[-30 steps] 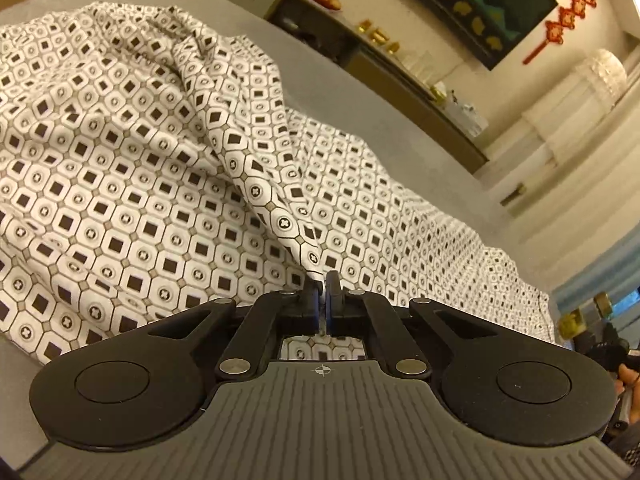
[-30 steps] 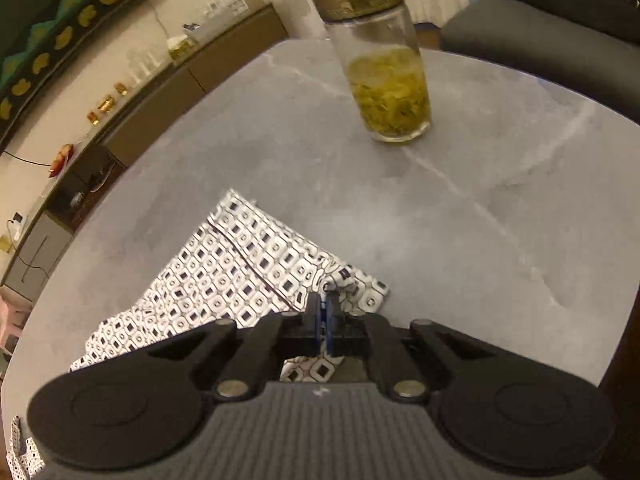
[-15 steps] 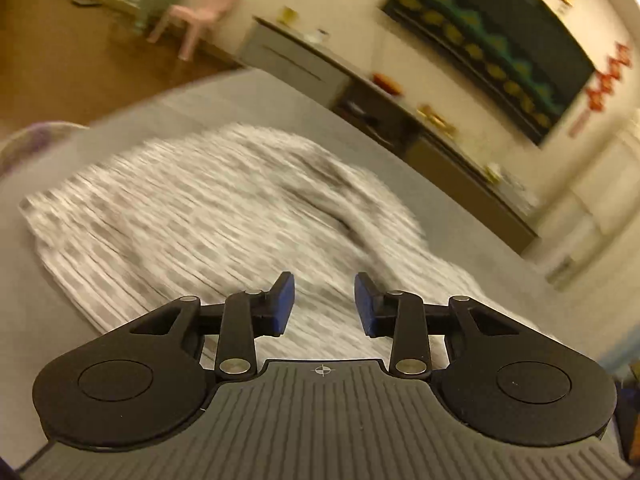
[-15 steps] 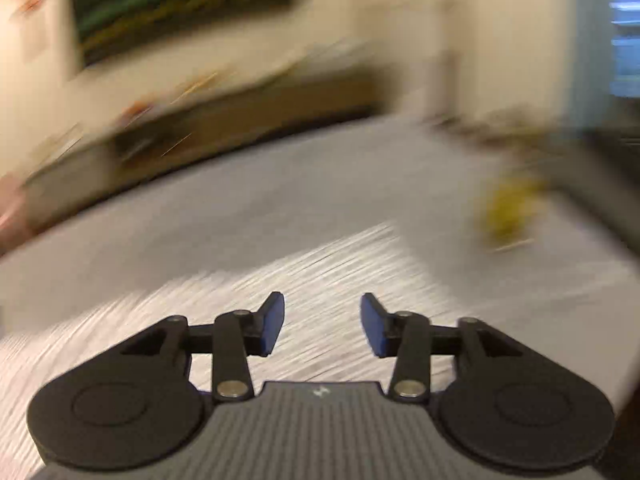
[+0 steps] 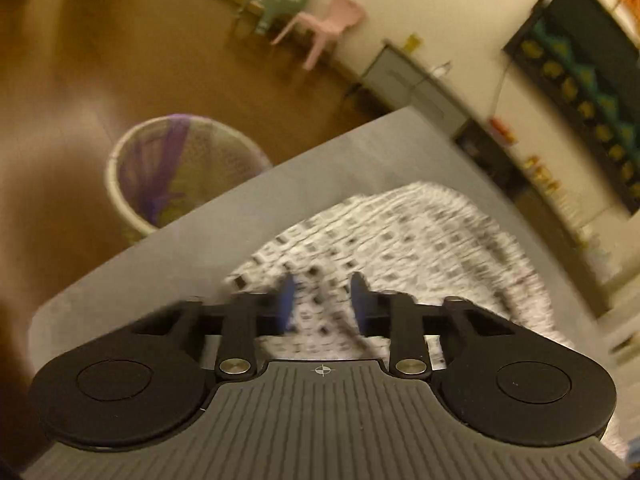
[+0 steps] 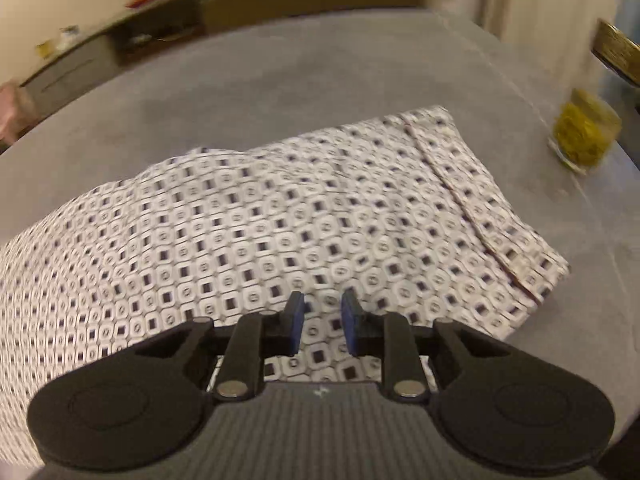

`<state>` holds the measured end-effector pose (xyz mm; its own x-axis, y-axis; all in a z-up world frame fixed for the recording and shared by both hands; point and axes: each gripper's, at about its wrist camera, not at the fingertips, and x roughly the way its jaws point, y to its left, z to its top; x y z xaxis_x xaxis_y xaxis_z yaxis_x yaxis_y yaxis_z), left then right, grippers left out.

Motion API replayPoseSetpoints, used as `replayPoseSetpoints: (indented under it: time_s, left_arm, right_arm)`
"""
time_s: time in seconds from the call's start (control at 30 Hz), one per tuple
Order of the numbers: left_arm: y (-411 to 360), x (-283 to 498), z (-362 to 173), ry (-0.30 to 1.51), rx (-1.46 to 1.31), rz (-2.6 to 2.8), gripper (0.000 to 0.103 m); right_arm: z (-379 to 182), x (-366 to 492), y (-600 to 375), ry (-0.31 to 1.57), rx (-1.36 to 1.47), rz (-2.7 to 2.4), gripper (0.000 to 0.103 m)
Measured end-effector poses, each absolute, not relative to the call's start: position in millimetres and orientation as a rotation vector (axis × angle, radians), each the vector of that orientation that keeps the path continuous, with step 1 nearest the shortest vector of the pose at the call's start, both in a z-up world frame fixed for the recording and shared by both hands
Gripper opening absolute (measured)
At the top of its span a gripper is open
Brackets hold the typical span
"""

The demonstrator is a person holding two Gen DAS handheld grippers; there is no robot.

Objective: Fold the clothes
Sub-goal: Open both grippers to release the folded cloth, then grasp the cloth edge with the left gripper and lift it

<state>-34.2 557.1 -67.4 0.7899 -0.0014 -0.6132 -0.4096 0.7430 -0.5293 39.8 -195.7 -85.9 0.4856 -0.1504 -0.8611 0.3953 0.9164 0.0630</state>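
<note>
Patterned cloth (image 6: 280, 216) lies spread on your grey table (image 6: 280, 80), one hemmed end reaching toward the jar (image 6: 584, 136) of yellow-green leaves. Your right gripper (image 6: 322, 320) hangs over it, jaws closing with nothing pinched between them. Your left gripper (image 5: 322, 302) hangs parted over the blurred cloth near the table edge, gripping nothing; a basket (image 5: 176, 172) stands on the floor beyond.
</note>
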Motion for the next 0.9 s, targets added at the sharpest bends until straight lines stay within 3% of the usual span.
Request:
replayPoseSetpoints:
  time_s: [0.23,0.4,0.6,0.67,0.7,0.73,0.8,0.9]
  left_arm:
    - [542.8,-12.8,-60.6,0.658,-0.688,0.136,0.028]
    - [555.3,-22.0,-75.3,0.677,-0.741,0.133,0.023]
    - [565.1,-39.6,-74.9,0.650,-0.803,0.114,0.029]
    - [570.1,-38.9,-69.4,0.626,-0.845,0.086,0.034]
    - [572.6,-38.5,-66.6,0.614,-0.866,0.071,0.035]
    - [575.0,-38.1,-63.9,0.602,-0.887,0.057,0.037]
    - [581.0,-35.9,-57.7,0.563,-0.936,0.018,0.044]
    - [591.4,-30.0,-47.7,0.479,-1.022,-0.056,0.073]
  right_arm:
    - [-8.6,96.9,-13.3,0.857,0.172,0.229,0.053]
    - [-11.6,186.7,122.0,0.895,0.183,0.583,0.068]
    - [-73.7,287.1,229.7,1.067,0.111,0.645,0.067]
    - [-91.8,302.2,248.8,1.118,0.077,0.636,0.048]
    - [-96.7,305.2,255.0,1.135,0.056,0.634,0.011]
    - [-91.7,299.3,257.9,1.109,0.042,0.637,0.001]
    - [-65.4,272.0,260.4,0.990,0.021,0.679,0.001]
    - [-12.9,197.2,263.0,0.740,-0.040,0.875,0.001]
